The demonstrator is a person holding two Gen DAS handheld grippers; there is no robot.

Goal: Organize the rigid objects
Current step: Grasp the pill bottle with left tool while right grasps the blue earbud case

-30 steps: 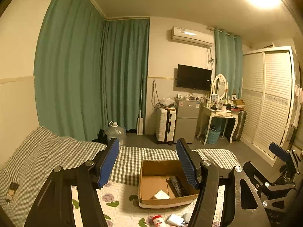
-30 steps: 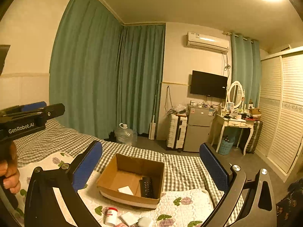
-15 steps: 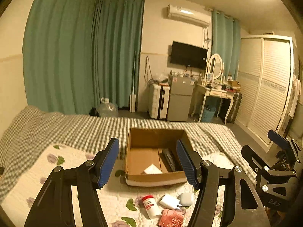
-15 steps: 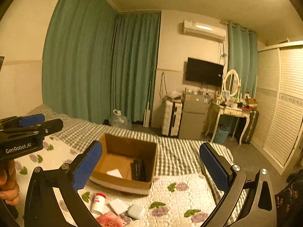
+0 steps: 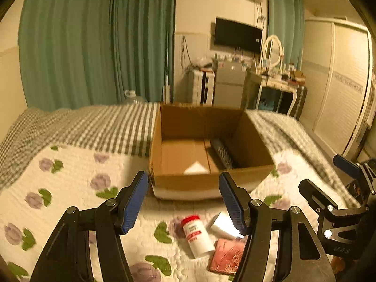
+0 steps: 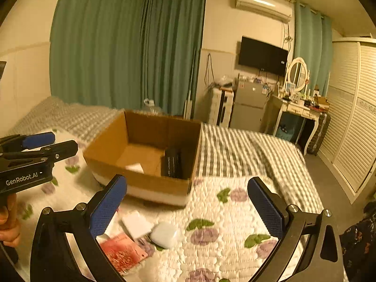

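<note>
Brown cardboard fills the middle of the left wrist view: an open cardboard box [image 5: 206, 183] sits on the floral quilt [image 5: 70, 188], holding a dark remote [image 5: 222, 154] along its right side and a white card [image 5: 196, 169] near its front wall. The left gripper [image 5: 183, 202] is held level above the quilt, pointing toward 12 o'clock at the box's near wall, its blue-padded jaws spread apart with nothing between them. Just beyond the fingertips, at 6 o'clock of the box, lie a white bottle with a red cap [image 5: 196, 235], a white flat box [image 5: 223, 225] partly behind the right finger, and a red packet [image 5: 225, 256] touching the bottle's lower end. At 3 o'clock the right gripper [image 5: 329, 176] shows side-on, apart from everything.

In the right wrist view the right gripper [image 6: 188, 204] also hangs above the quilt [image 6: 235, 211], aimed forward, jaws released and wide, empty. The cardboard box [image 6: 150, 185] stands at 11 o'clock from the jaw gap, the remote [image 6: 172, 164] and card [image 6: 135, 167] inside it. Near the left fingertip lie the white flat box [image 6: 136, 224], a pale blue earbud case [image 6: 164, 235] beside it, and the red packet [image 6: 122, 251] at 7 o'clock. At 9 o'clock the left gripper [image 6: 40, 145] is gripped from beneath by a hand [image 6: 8, 225].
</note>
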